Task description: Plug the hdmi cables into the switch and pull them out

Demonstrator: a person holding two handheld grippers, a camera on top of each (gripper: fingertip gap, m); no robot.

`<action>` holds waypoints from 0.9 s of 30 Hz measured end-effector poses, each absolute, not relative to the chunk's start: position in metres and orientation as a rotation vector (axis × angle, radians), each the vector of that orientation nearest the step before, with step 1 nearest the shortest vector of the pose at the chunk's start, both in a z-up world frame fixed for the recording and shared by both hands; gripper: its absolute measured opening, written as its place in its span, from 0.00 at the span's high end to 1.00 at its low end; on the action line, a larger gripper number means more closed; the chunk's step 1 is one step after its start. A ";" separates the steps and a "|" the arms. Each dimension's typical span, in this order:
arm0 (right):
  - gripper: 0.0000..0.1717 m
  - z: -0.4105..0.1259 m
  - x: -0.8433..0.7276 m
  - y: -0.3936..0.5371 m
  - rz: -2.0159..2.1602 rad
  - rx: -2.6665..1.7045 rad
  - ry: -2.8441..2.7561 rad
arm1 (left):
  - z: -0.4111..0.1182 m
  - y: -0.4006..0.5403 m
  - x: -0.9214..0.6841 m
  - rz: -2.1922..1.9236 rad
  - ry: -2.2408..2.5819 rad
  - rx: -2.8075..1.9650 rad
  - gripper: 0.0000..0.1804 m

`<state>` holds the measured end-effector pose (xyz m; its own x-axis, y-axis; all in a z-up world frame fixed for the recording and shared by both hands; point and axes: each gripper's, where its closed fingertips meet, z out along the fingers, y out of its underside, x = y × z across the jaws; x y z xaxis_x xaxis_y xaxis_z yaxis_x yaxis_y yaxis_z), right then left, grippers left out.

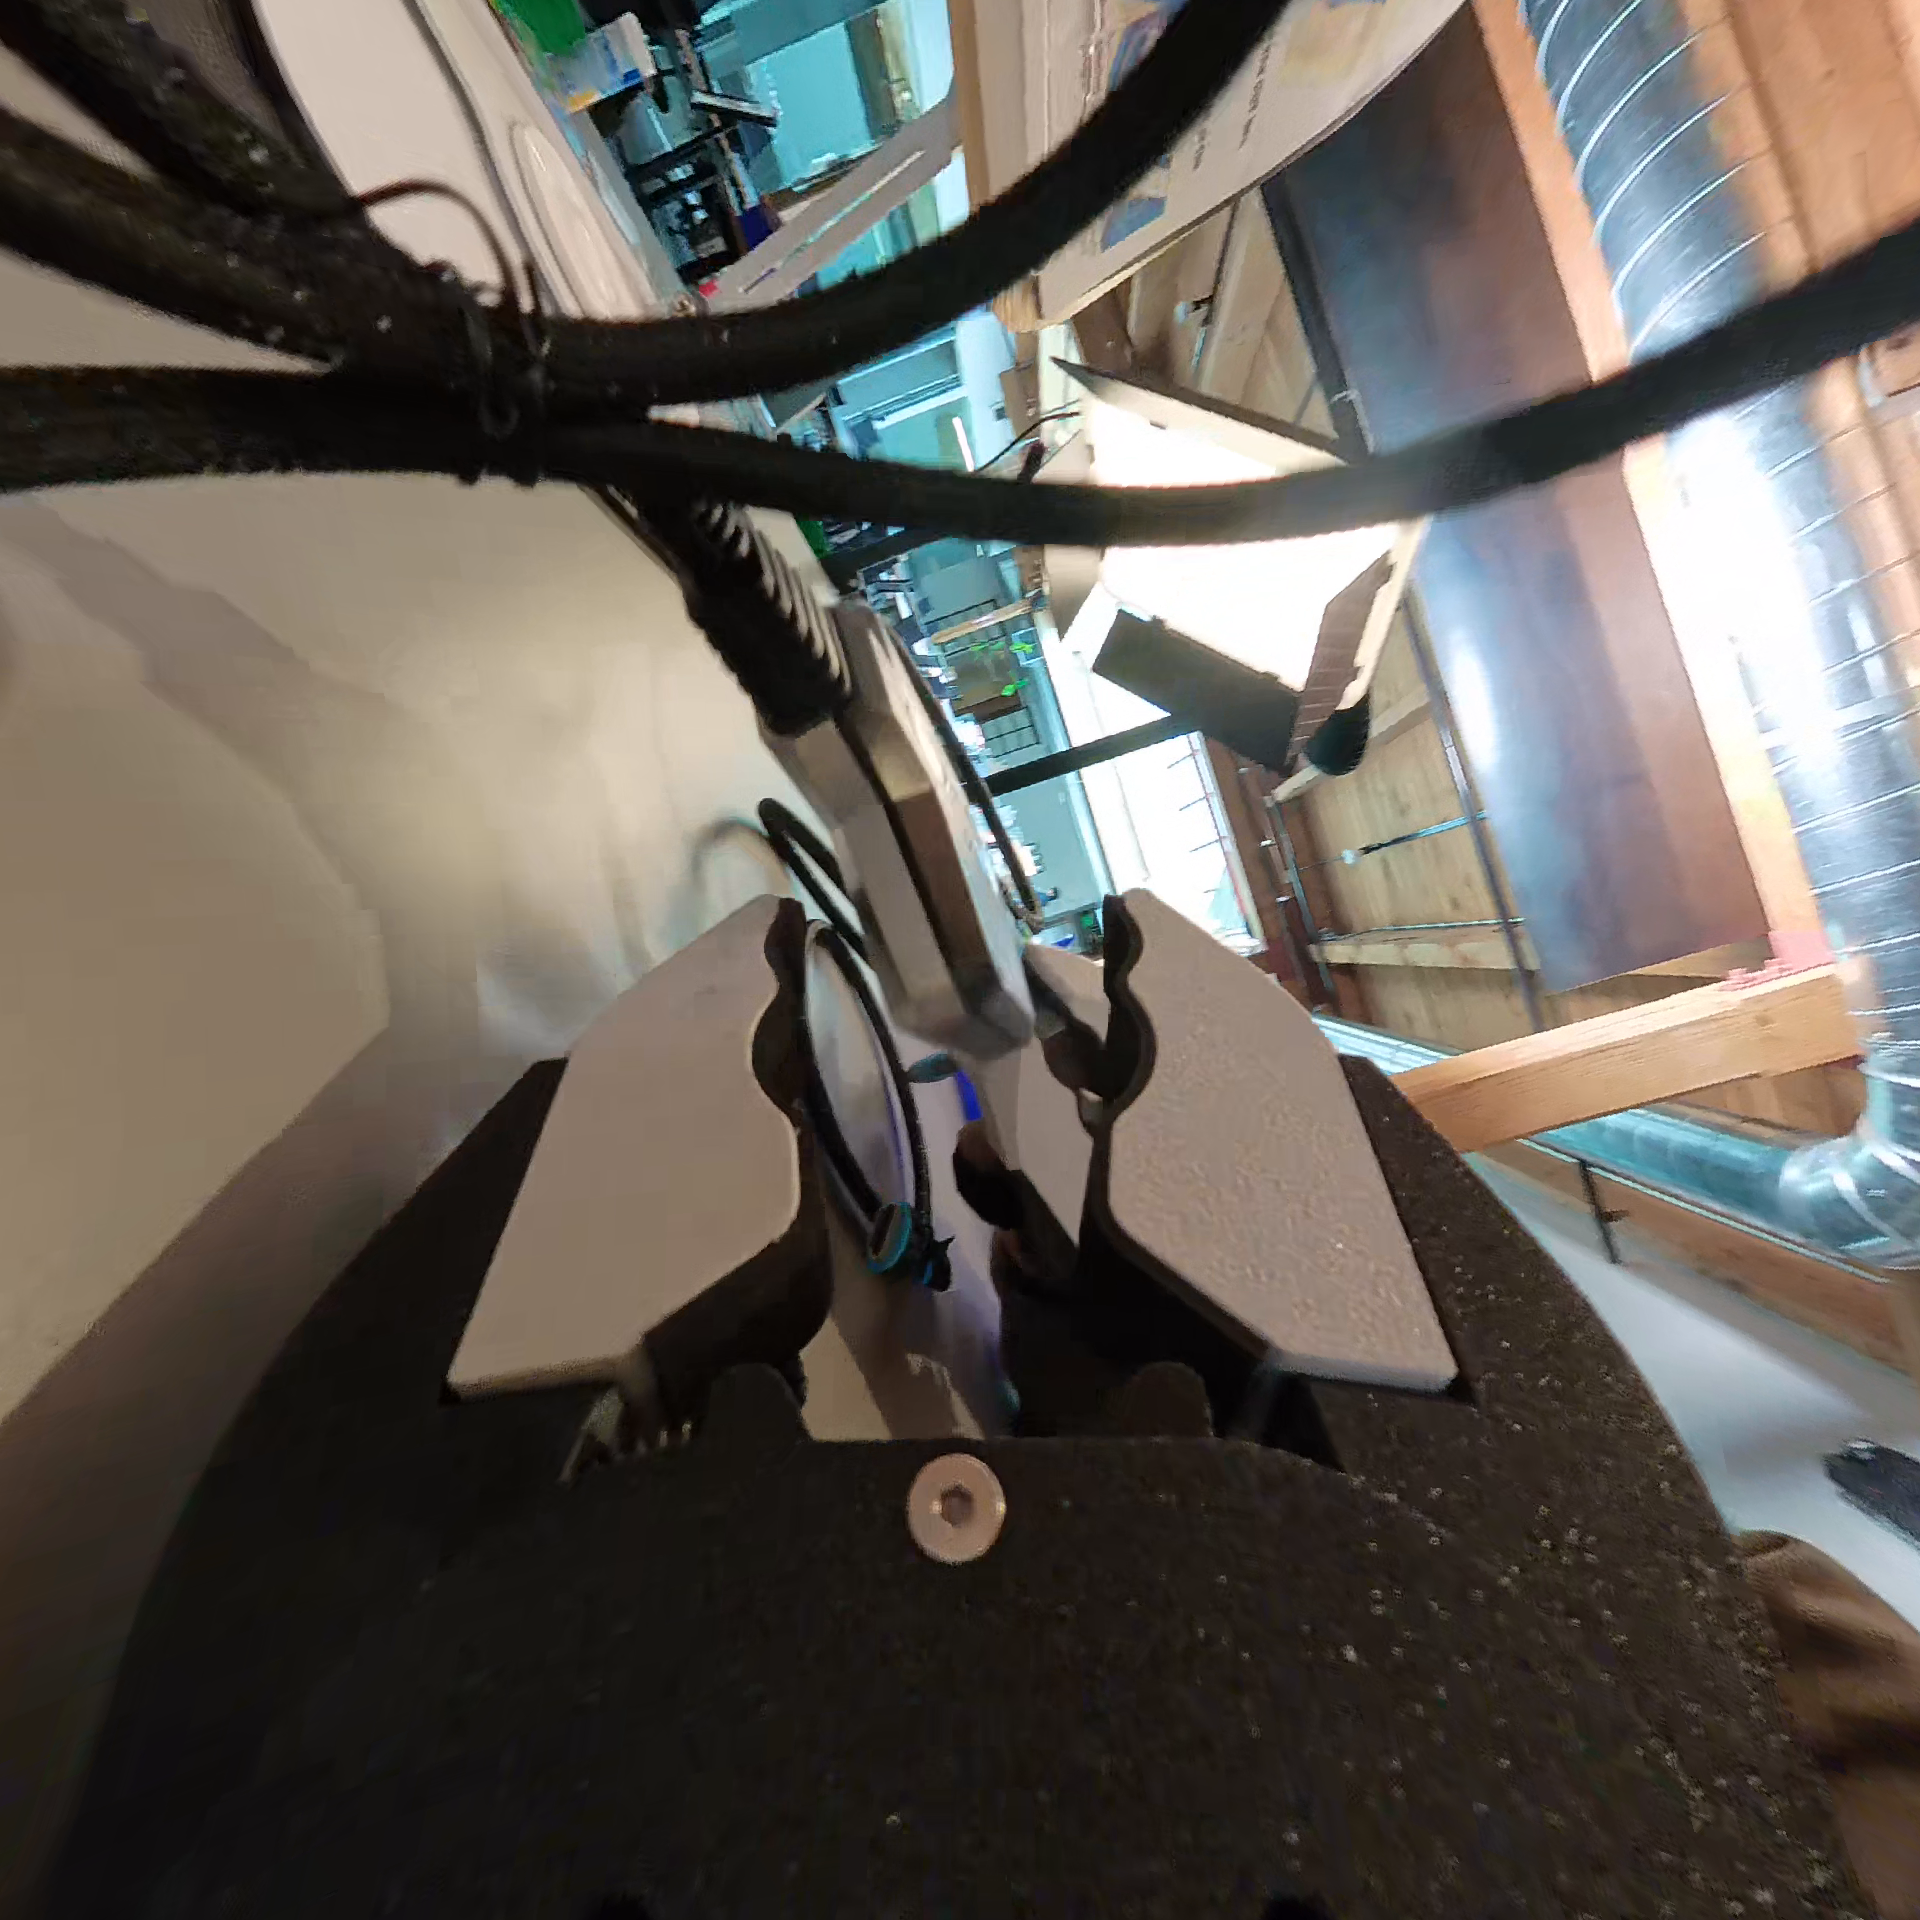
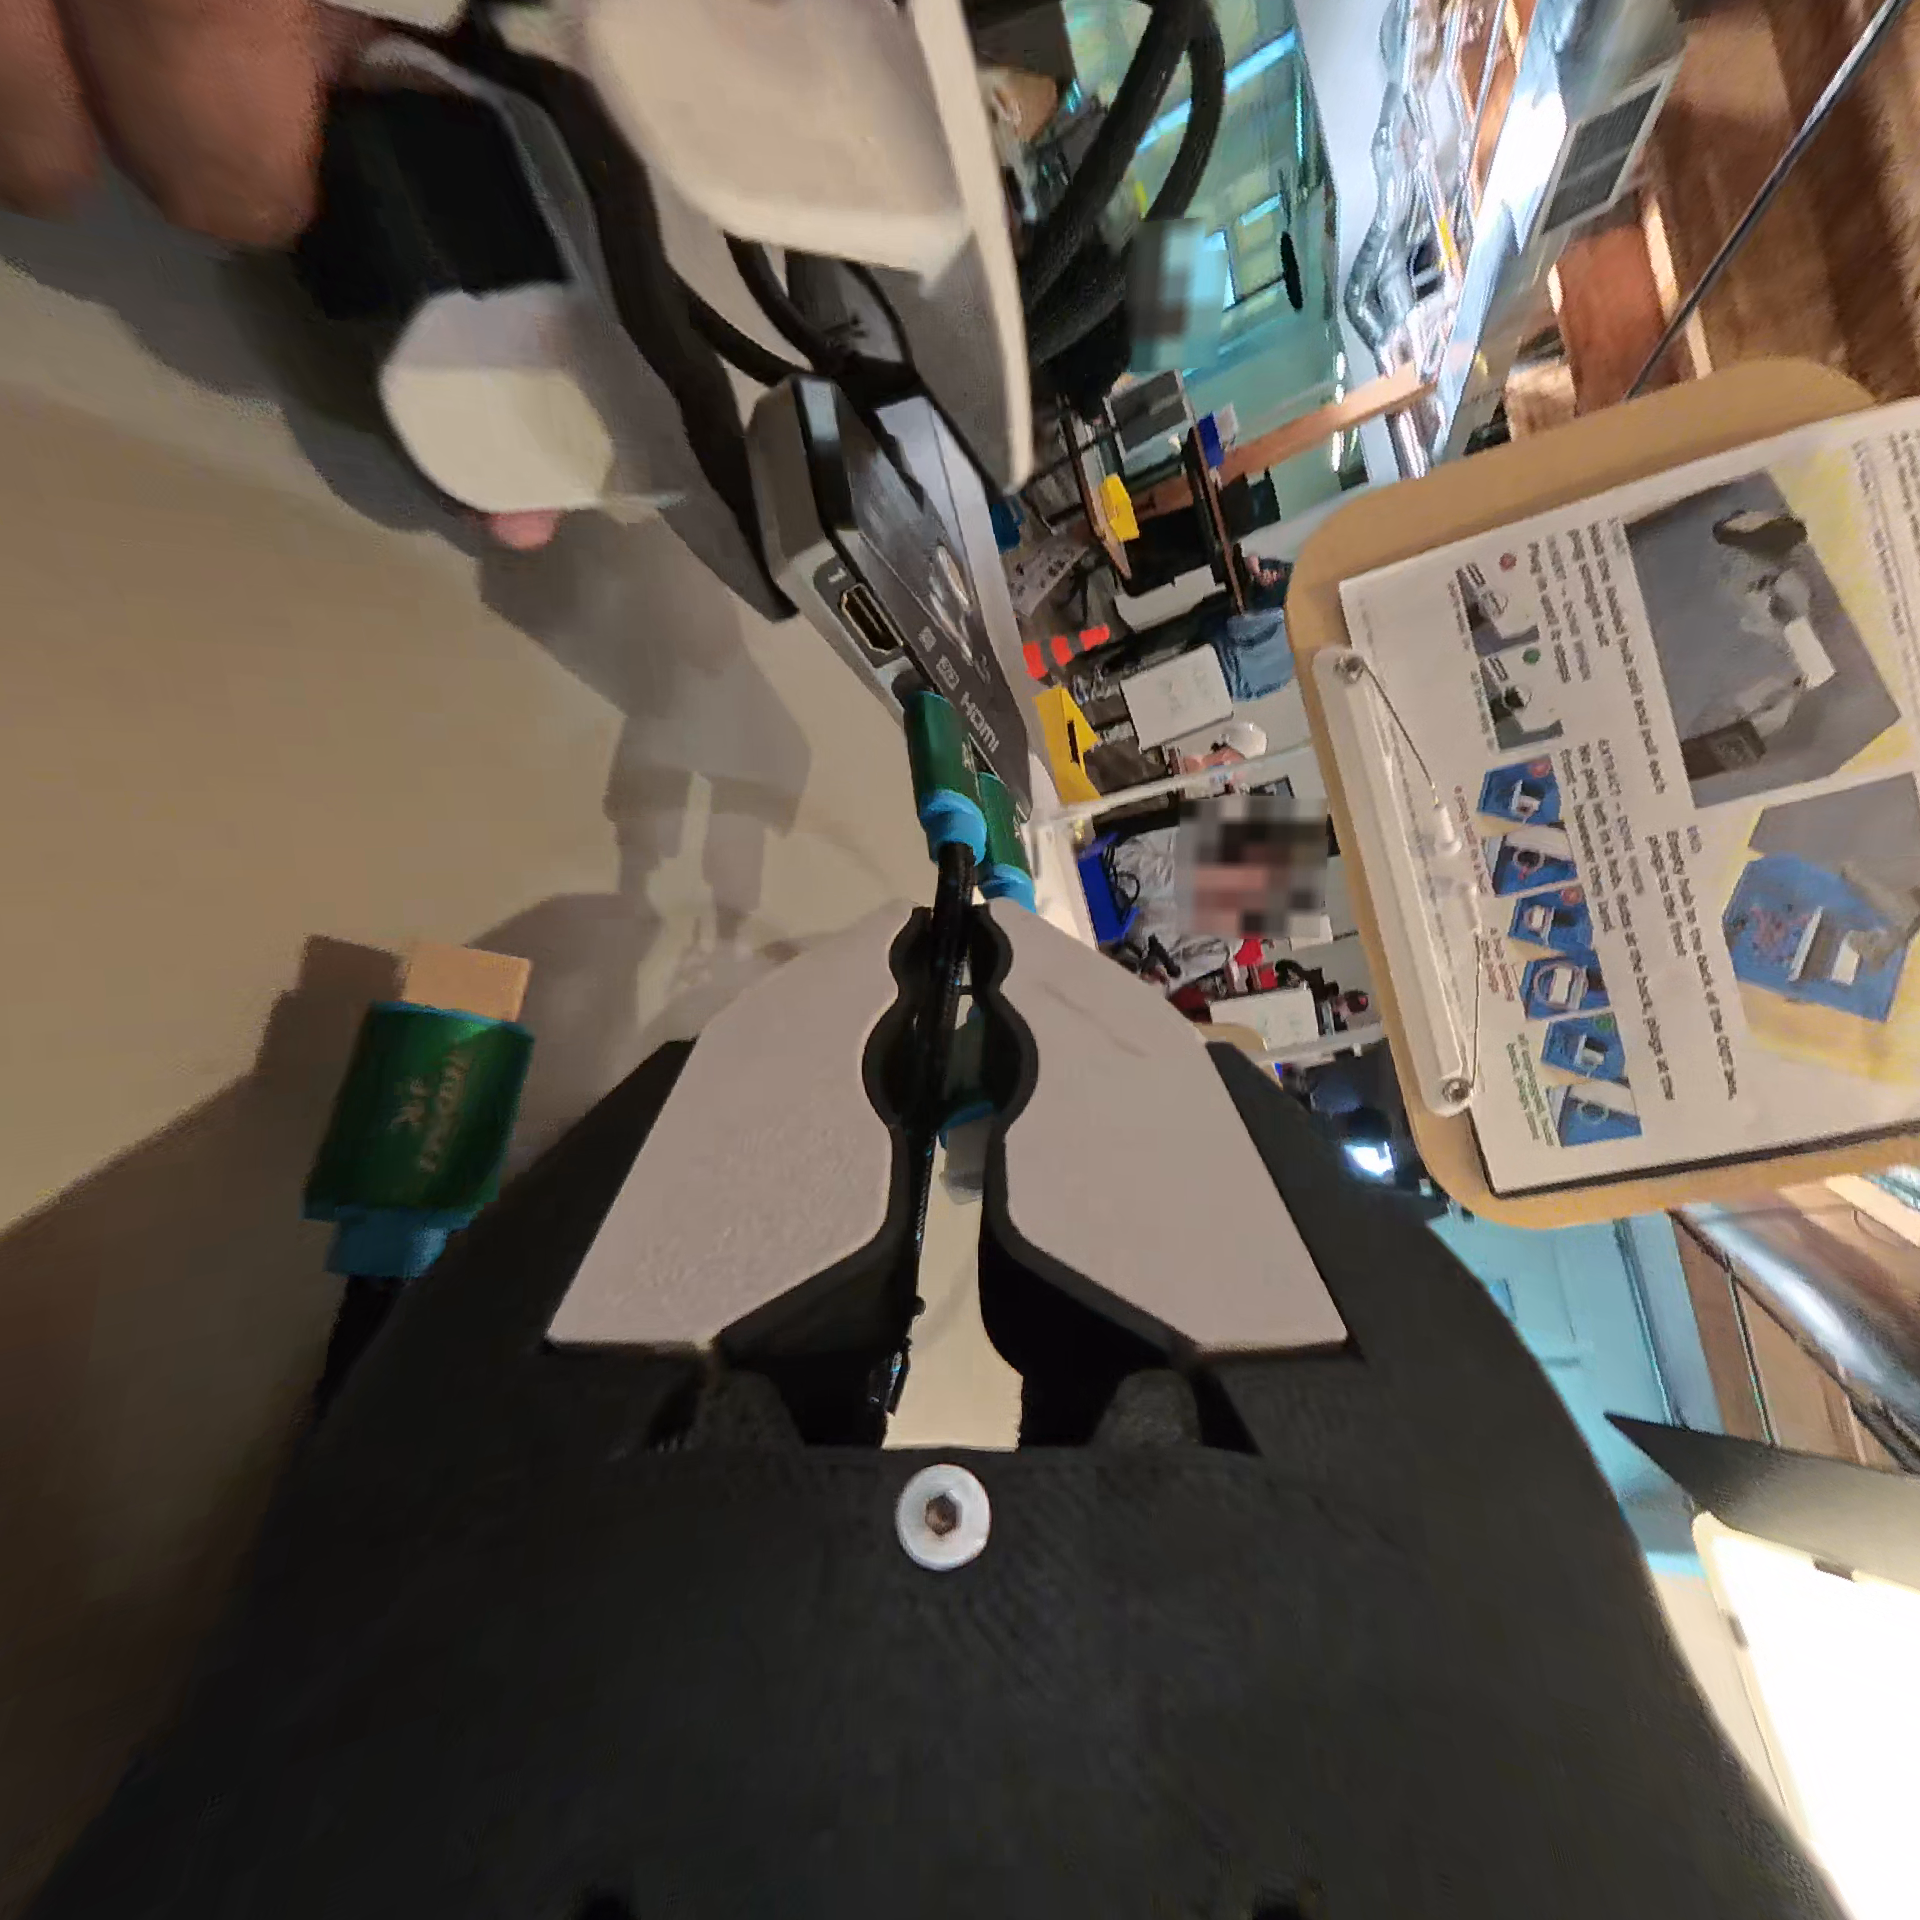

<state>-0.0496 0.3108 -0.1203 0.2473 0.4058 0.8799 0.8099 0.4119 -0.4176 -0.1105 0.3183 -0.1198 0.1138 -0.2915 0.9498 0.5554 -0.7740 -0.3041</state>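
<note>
In the left wrist view my left gripper (image 1: pixel 945 925) is open around the end of a grey hub (image 1: pixel 914 831) on the white table (image 1: pixel 312 727). The right pad is at the hub's corner; the left pad stands apart from it, with thin black cable between. In the right wrist view my right gripper (image 2: pixel 945 935) is shut on the black braided cable (image 2: pixel 951 883) of a green plug (image 2: pixel 940 748) that sits in the hub (image 2: pixel 831 499). A second green plug (image 2: pixel 1003 821) sits beside it. The left gripper's white fingers (image 2: pixel 499 416) show on either side of the hub's far end.
A loose green plug with a gold tip (image 2: pixel 416 1101) lies on the table at my right gripper's left. A wooden clipboard with a printed sheet (image 2: pixel 1610 790) stands to the right. Thick black braided cables (image 1: pixel 935 343) cross above the hub. A person's hand (image 2: pixel 156 104) is at top left.
</note>
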 end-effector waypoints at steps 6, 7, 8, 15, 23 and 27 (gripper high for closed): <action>0.96 -0.121 -0.057 0.299 -0.286 -1.128 -1.403 | -0.120 0.314 -0.104 -1.791 -0.221 -1.783 0.83; 0.96 -0.119 -0.056 0.300 -0.268 -1.134 -1.393 | -0.118 0.312 -0.102 -1.790 -0.201 -1.784 0.83; 0.95 -0.119 -0.054 0.301 -0.258 -1.142 -1.388 | -0.119 0.312 -0.101 -1.770 -0.186 -1.800 0.85; 0.92 -0.118 -0.049 0.301 -0.183 -1.169 -1.375 | -0.114 0.319 -0.103 -1.691 -0.235 -1.736 0.87; 0.93 -0.102 -0.045 0.293 0.079 -1.262 -1.331 | -0.119 0.331 -0.131 -1.593 -0.420 -1.678 0.88; 0.93 -0.117 -0.047 0.274 0.162 -1.344 -1.407 | -0.119 0.332 -0.135 -1.587 -0.442 -1.668 0.88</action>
<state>-0.0471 0.2737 -0.1169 0.2781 0.7577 0.5903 0.6039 0.3400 -0.7209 -0.1347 0.3324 -0.1192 0.1613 -0.2563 0.9530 0.7125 -0.6379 -0.2922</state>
